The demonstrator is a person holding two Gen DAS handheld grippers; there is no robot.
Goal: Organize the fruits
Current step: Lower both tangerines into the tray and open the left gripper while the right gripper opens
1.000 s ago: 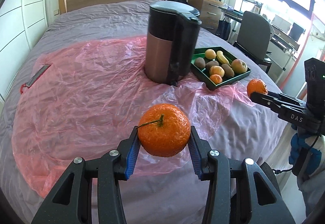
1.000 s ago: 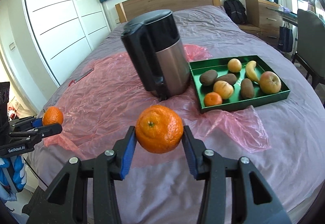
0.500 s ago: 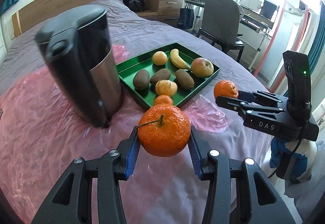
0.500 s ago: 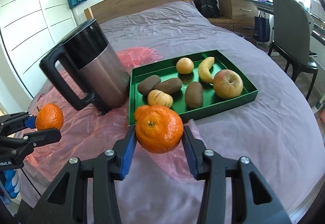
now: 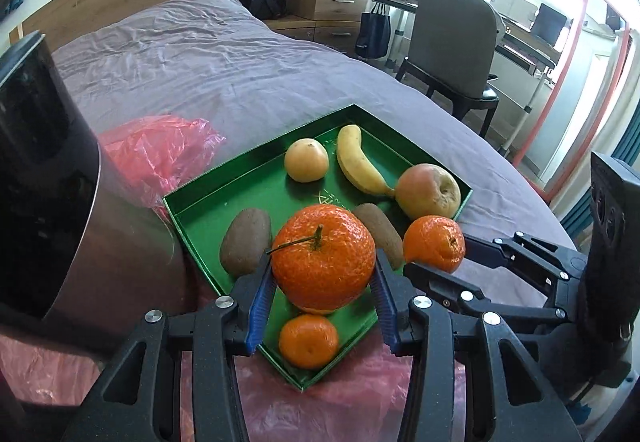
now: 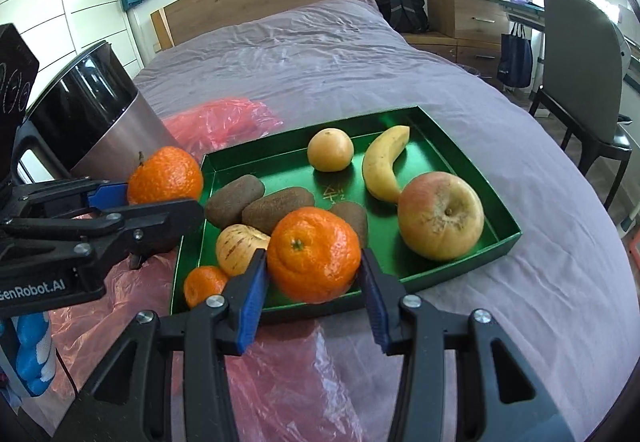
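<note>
A: Left tongs (image 5: 322, 284)?
B: Clamped on a stemmed orange (image 5: 323, 256), blue pads against both sides, held over the near corner of the green tray (image 5: 256, 177).
A: Right tongs (image 6: 314, 282)?
B: Also closed around an orange (image 6: 313, 254), above the tray's front edge.
A: Tray contents?
B: Small tangerine (image 6: 204, 285), three kiwis (image 6: 234, 198), striped pale fruit (image 6: 240, 248), banana (image 6: 385, 161), apple (image 6: 440, 215), pale round fruit (image 6: 330, 149).
A: Surroundings?
B: Tray sits on a bed (image 6: 320, 53), partly on pink plastic sheet (image 6: 280, 362); kettle (image 6: 92, 113) just left of it.
</note>
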